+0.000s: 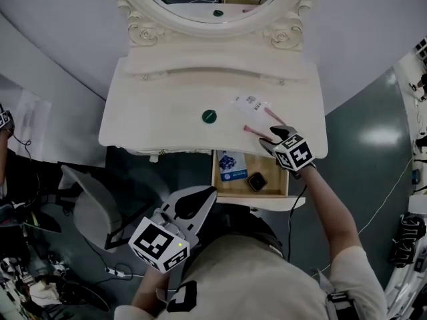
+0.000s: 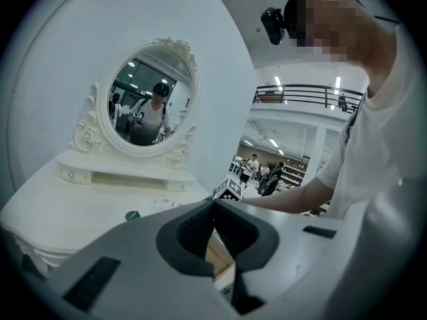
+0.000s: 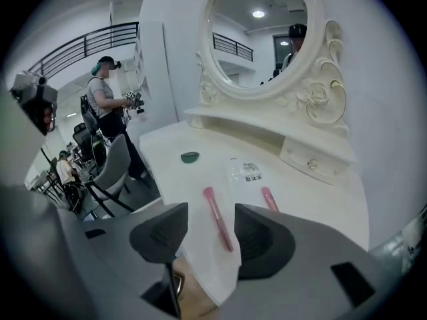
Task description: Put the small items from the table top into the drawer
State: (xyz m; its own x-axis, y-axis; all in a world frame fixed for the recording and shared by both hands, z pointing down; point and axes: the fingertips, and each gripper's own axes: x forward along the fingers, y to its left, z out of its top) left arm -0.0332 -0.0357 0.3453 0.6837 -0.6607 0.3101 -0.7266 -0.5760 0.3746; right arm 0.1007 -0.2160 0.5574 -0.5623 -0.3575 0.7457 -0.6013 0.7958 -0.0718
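so the non-task stuff: big oval mirror (image 1: 193,2) in a carved cream frame with rose swirls at the bottom corners, standing upright against a curved white wall (image 1: 60,25); a low shelf tier (image 1: 220,64) runs right under it; grey chair (image 1: 93,209) sits off to the left in the head view, with a tangle of cables (image 1: 30,279) on the floor near it; a thin white cable (image 1: 390,202) trails over the dark grey floor (image 1: 373,105) on the right; right gripper view shows a person in a grey top (image 3: 107,102) standing behind the chair, black balcony railing (image 3: 87,42) above; left gripper view catches a small group of people (image 2: 263,172) far back under strip lights (image 2: 278,82)
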